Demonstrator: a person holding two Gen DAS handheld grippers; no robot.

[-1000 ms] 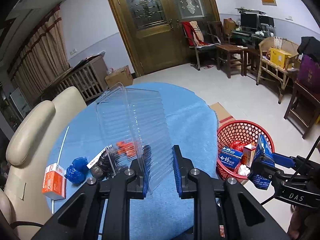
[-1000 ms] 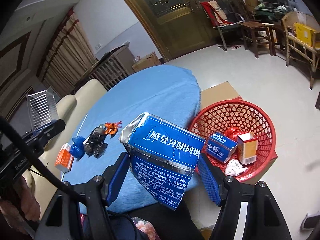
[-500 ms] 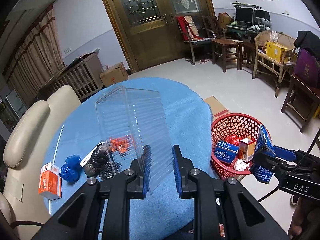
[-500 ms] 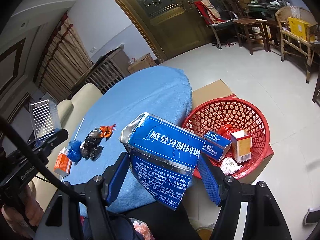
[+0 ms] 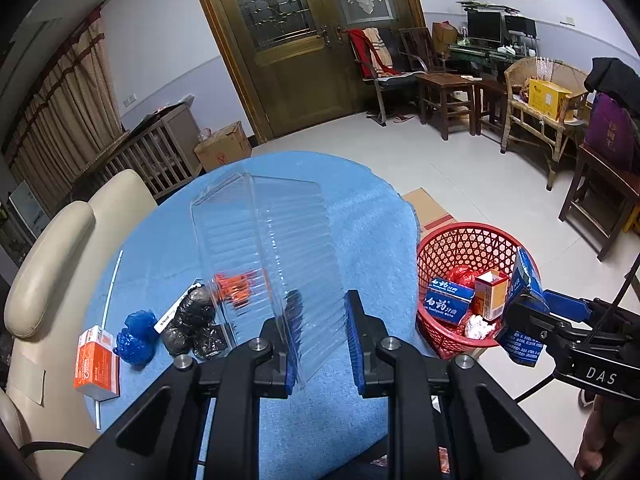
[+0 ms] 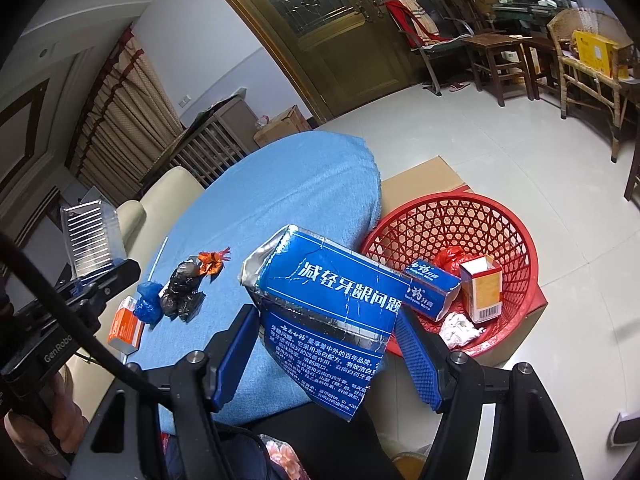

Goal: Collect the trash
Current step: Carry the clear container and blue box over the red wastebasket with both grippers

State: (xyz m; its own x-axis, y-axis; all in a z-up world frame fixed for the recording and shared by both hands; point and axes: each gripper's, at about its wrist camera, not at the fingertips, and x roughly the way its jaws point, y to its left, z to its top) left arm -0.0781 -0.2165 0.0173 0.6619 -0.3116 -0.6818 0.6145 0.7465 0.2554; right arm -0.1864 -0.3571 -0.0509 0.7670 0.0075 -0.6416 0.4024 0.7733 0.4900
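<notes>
left gripper (image 5: 322,338) clamped on clear plastic tray (image 5: 266,256); right gripper (image 6: 326,354) clamped on blue toothpaste box (image 6: 326,308) beside red basket (image 6: 516,240).

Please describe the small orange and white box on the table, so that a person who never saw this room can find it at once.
Look at the round table with the blue cloth. Near its edge beside the cream chair lies a row of trash. The orange box is the last piece there, next to the blue bag; it is the only box still on the table.

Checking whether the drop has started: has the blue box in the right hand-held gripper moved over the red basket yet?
No. The blue box sits against the red basket's near rim as before, not over it.
</notes>
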